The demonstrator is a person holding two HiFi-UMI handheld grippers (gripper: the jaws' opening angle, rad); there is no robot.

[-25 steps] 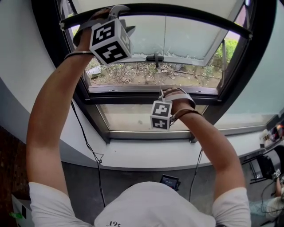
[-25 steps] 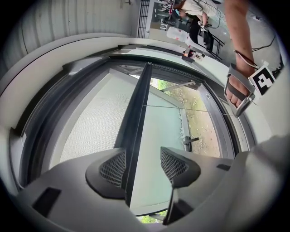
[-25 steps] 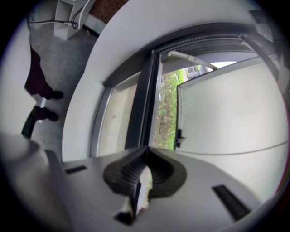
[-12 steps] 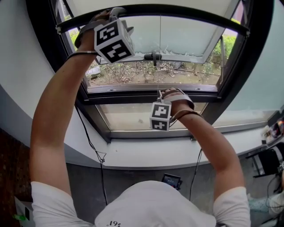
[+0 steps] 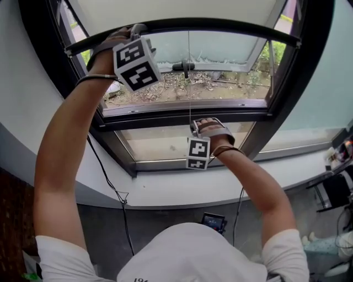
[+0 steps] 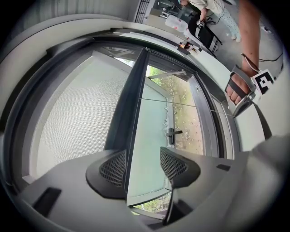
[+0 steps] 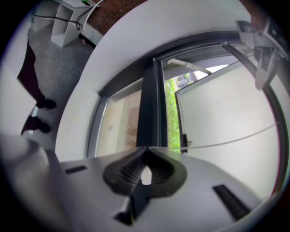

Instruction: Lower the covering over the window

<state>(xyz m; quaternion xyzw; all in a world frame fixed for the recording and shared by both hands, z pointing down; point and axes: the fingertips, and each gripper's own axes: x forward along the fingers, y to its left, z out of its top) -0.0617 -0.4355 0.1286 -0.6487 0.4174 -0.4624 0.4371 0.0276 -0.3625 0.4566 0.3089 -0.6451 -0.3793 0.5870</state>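
Person: is wearing a white shirt point(image 5: 193, 253) and is stretching both bare arms up toward the window.
Window sill point(image 5: 165, 193): is running white and curved under the window; a thin black cable point(image 5: 107, 173) is hanging in front of it.
Right gripper point(image 5: 193, 124): is staying lower than the left one, in front of the window's middle rail point(image 5: 165, 117). Its jaws are pressing fully together on the lower end of the pull cord point(image 5: 190, 77).
Pull cord: is running thin and straight from the right gripper up to the middle of the bottom bar point(image 5: 220, 25).
Left gripper point(image 5: 138, 28): is reaching the left end of the bottom bar. In the left gripper view its jaws are standing wide apart with the bar between them; the bar is lying against one pad, the other pad is not touching it.
Bottom bar: is lying dark and long across the upper part of the window opening, near the top.
Covering point(image 5: 182, 8): is showing as a pale mesh sheet above the bar, so it is covering only the top of the window.
Window sash point(image 5: 220, 47): is standing tilted outward, with a black handle point(image 5: 183, 66) on its lower edge.
Outside: bare ground with dry twigs point(image 5: 182, 88) and green bushes point(image 5: 265, 55) are showing through the opening.
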